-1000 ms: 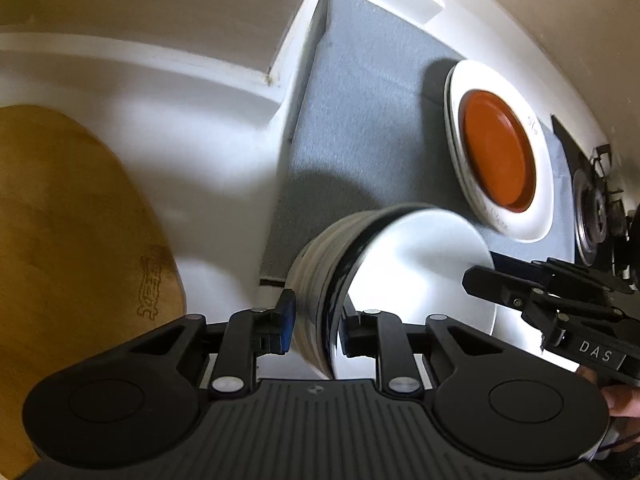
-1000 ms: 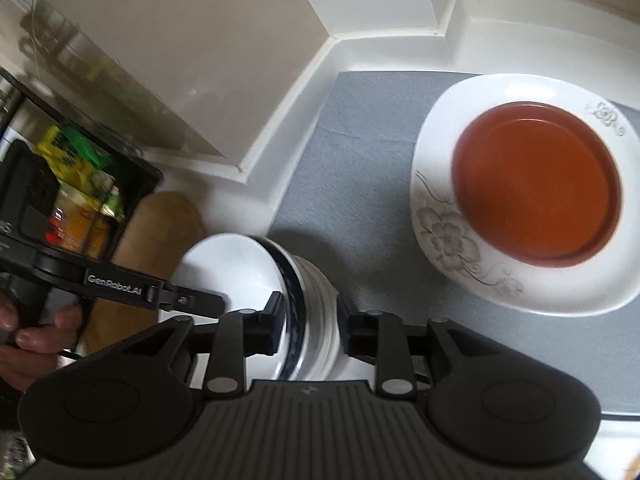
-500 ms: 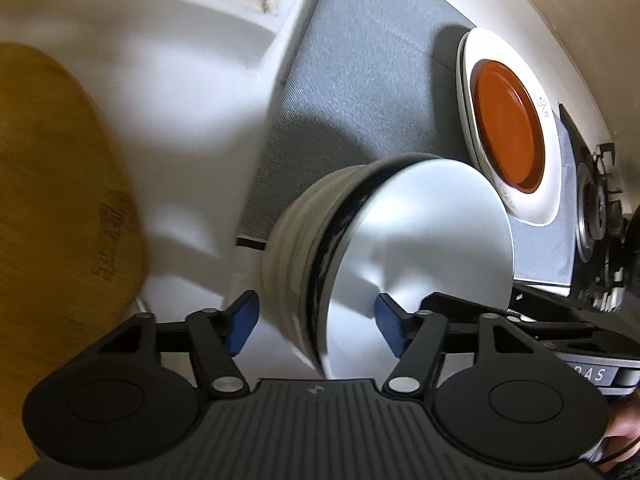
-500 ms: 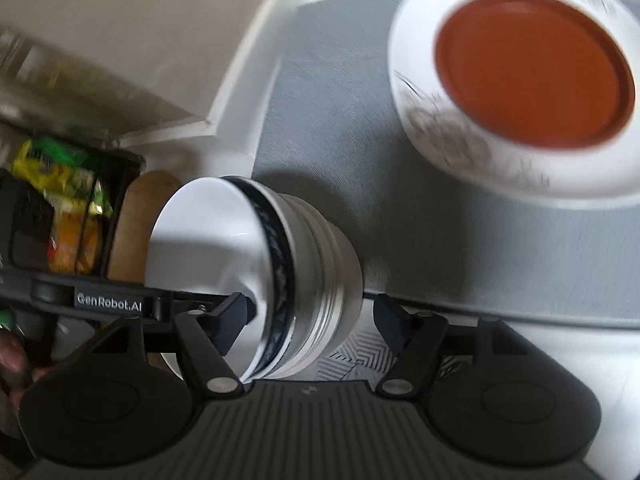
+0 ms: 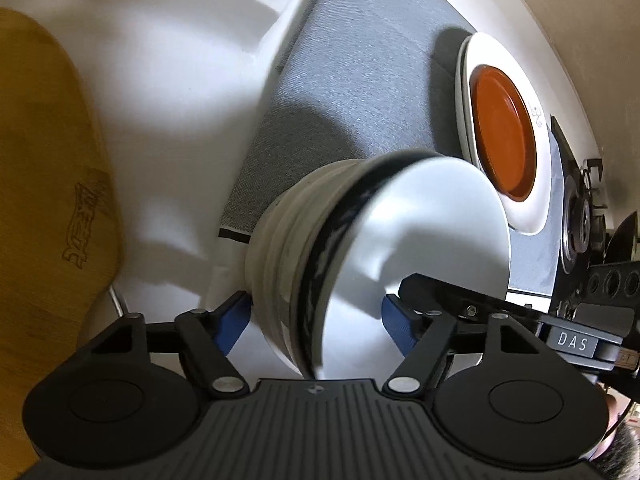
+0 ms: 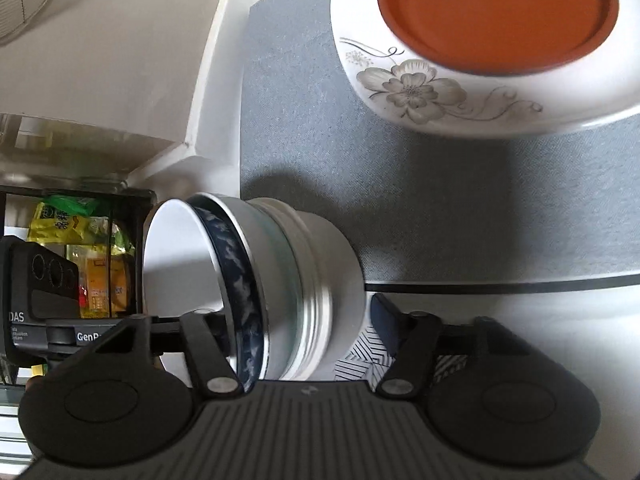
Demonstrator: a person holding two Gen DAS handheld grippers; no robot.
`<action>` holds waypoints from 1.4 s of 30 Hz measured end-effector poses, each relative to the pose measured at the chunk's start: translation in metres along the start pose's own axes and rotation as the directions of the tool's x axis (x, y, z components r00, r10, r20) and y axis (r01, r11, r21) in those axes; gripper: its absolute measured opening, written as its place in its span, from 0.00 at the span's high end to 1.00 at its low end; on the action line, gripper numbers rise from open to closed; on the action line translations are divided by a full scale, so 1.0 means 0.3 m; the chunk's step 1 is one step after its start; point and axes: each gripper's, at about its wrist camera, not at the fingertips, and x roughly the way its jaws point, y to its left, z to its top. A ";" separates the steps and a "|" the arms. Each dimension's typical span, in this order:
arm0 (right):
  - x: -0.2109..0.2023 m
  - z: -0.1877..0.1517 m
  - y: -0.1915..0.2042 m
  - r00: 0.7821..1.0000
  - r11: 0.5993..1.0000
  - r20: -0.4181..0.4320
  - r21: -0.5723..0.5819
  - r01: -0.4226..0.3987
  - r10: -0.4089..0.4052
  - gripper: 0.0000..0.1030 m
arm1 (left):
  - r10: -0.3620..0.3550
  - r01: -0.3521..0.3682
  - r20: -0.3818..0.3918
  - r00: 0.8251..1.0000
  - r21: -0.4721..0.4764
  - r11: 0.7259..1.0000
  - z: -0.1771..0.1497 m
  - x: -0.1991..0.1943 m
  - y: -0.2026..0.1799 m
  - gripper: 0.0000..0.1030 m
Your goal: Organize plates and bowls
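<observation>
Resting at the grey mat's (image 5: pixel 360 92) near edge, half on the white counter (image 5: pixel 172 92), the stack of bowls (image 5: pixel 360 248) sits between both grippers. The left gripper (image 5: pixel 316 320) is spread, pads clear of it. The right gripper (image 6: pixel 304 320) is closing around the rim, not yet pressing. An orange plate (image 6: pixel 496 4) lies on a flowered white plate (image 6: pixel 420 92) farther along the mat.
</observation>
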 end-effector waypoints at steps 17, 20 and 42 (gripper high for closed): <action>-0.045 -0.006 0.031 0.999 0.995 0.012 -0.084 0.049 -0.048 0.54 | 0.010 -0.010 0.014 1.000 -0.006 1.000 0.000 -0.051 0.005 0.58; -0.056 -0.009 0.045 0.998 0.995 0.025 -0.088 0.051 -0.049 0.57 | 0.035 -0.035 0.028 0.999 0.016 0.999 -0.009 -0.063 -0.010 0.60; -0.105 -0.008 0.038 0.998 0.995 0.026 -0.079 0.054 -0.052 0.62 | 0.028 -0.028 0.017 0.999 0.017 0.999 -0.004 -0.070 -0.034 0.64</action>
